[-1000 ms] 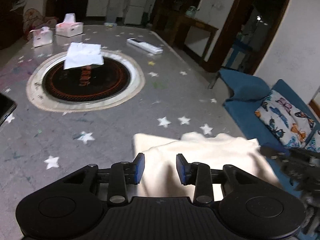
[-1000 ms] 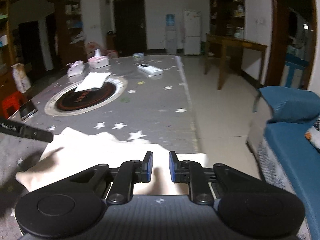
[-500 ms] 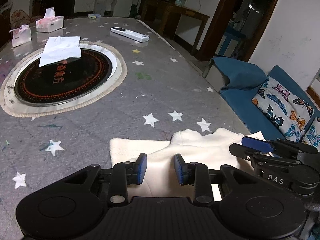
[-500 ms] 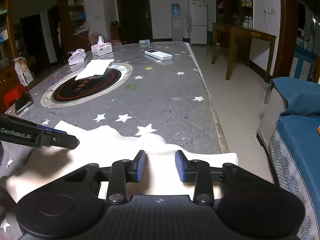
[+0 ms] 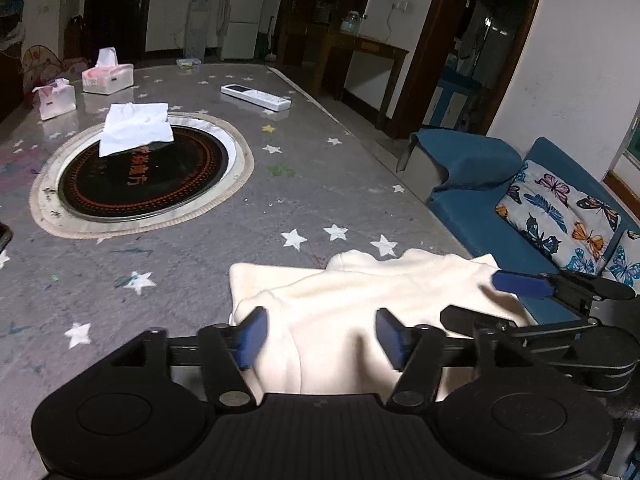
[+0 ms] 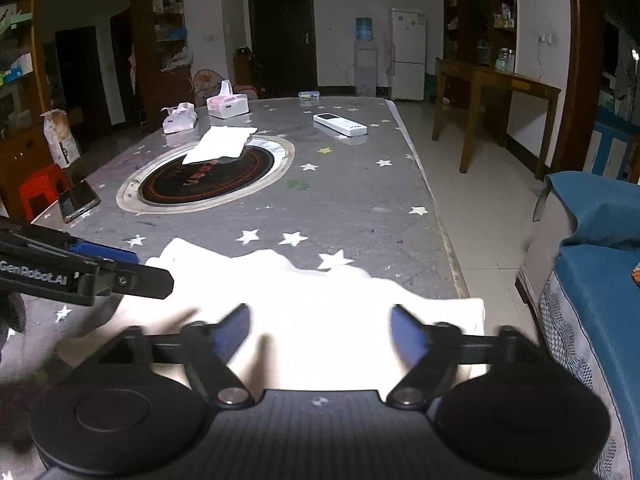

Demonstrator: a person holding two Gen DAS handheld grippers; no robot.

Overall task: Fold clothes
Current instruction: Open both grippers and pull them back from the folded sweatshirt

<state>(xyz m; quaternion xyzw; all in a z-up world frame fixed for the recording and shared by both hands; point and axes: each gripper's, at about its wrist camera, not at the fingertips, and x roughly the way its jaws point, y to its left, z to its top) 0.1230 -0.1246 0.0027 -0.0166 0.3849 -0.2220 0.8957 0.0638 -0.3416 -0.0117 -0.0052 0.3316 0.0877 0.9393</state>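
A cream garment [image 5: 360,304] lies partly folded on the near edge of the grey star-patterned table [image 5: 304,184]; it also shows in the right wrist view [image 6: 320,300]. My left gripper [image 5: 322,334] is open over its near left part, blue pads wide apart, holding nothing. My right gripper [image 6: 320,330] is open over its near right part, empty. The right gripper shows at the right of the left wrist view [image 5: 532,292]. The left gripper shows at the left of the right wrist view [image 6: 100,272].
On the table: a round black hotplate [image 5: 140,172] with a folded white cloth [image 5: 136,128] on it, a white remote [image 5: 256,97], two tissue boxes [image 5: 107,76], a phone [image 6: 78,200]. A blue sofa with a butterfly cushion [image 5: 556,216] stands to the right.
Both grippers have opened wide and let go of the garment. The garment now lies flatter on the table, and both cameras have pulled back slightly.
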